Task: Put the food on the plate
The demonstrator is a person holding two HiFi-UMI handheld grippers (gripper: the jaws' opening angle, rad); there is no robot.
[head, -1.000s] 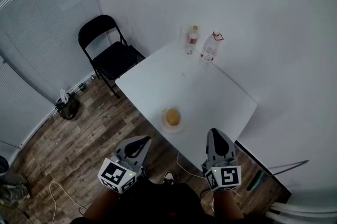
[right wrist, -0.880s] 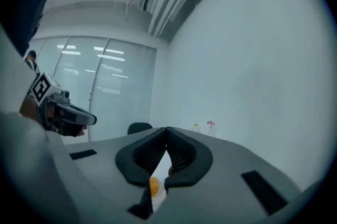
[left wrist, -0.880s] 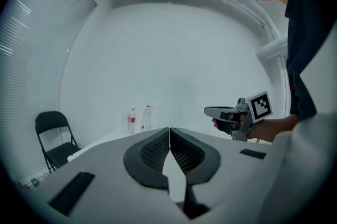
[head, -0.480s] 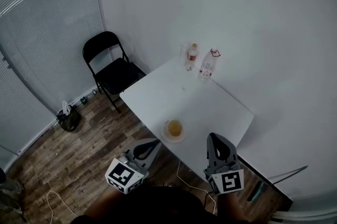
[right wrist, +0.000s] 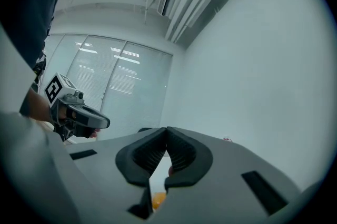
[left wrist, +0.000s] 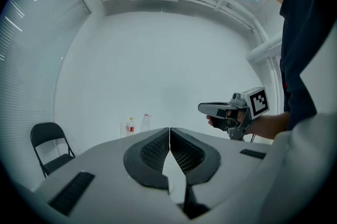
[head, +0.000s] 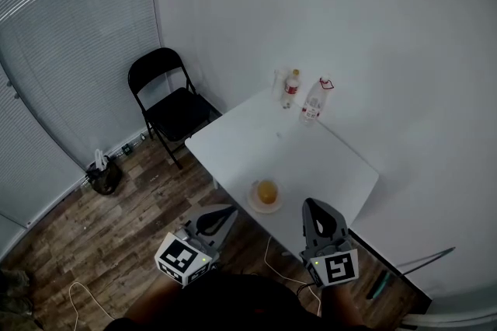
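Hovering near the table [head: 318, 155], the left gripper [head: 224, 211] and right gripper [head: 314, 207] both have jaws pressed together, empty. Orange food [head: 267, 190] sits on the plate [head: 255, 203], at 1 o'clock from the left gripper and 11 o'clock from the right gripper.

Square white table top [head: 241, 139]: smooth, matt. Brown plank floor [head: 116, 221]: wood-grain. Black folding chair [head: 175, 109]: metal frame.

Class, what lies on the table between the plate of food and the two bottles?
Only bare table and one tiny speck, too small to name; the head view shows it.
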